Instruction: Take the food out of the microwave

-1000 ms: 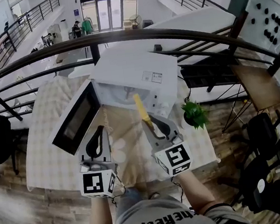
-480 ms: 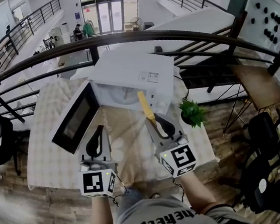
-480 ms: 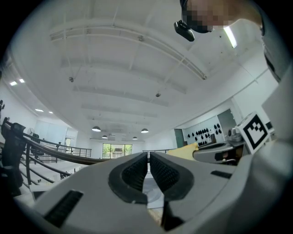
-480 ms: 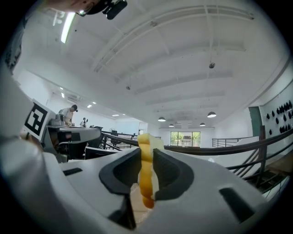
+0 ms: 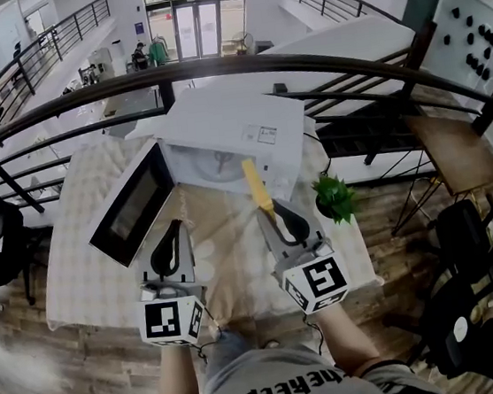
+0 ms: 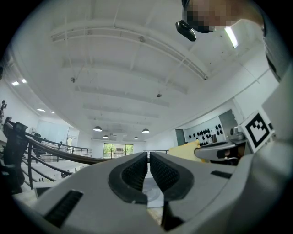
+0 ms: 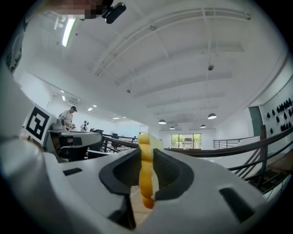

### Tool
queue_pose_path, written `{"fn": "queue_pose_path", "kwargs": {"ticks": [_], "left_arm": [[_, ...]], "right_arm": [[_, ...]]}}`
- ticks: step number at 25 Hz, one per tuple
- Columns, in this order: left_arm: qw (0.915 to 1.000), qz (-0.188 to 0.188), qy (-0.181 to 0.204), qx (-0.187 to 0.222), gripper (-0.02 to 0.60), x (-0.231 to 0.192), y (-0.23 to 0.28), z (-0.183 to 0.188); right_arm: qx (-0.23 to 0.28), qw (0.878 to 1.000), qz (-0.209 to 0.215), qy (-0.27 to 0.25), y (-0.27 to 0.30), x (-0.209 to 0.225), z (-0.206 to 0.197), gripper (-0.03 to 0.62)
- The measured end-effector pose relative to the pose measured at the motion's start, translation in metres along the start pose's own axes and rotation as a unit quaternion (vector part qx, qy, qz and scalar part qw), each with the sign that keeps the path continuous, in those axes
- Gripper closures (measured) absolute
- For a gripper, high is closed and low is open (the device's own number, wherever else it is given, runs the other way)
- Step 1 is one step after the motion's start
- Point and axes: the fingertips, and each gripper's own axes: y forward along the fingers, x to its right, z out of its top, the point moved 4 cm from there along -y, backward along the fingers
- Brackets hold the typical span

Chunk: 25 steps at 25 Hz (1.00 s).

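Observation:
The white microwave (image 5: 228,122) stands on the table with its door (image 5: 133,216) swung open to the left; a glass turntable shows in its cavity. A long yellow piece of food (image 5: 255,184) sticks out ahead of my right gripper (image 5: 266,209), which is shut on it just in front of the cavity. In the right gripper view the food (image 7: 145,183) stands upright between the pads. My left gripper (image 5: 170,244) hovers over the table near the door, jaws together and empty. In the left gripper view, my left gripper (image 6: 149,160) has the food (image 6: 185,150) off to its right.
A checked cloth covers the table (image 5: 88,282). A small potted plant (image 5: 336,198) sits at the table's right edge beside the microwave. A dark curved railing (image 5: 213,66) runs behind the microwave. Wooden floor lies below the near table edge.
My right gripper, with the yellow food in it, has drifted slightly to the right and away from the cavity. The left gripper has barely shifted.

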Motion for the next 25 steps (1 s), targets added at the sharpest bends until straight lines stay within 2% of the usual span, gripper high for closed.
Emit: {"fn": "queue_pose_path", "kwargs": {"ticks": [25], "left_arm": [[1.0000,0.005,0.002,-0.006,0.566,0.0045,0.0026,-0.0018]], "right_arm": [[0.022,1.000,-0.002,0.014,-0.0026,0.0045,0.0036,0.508]]}}
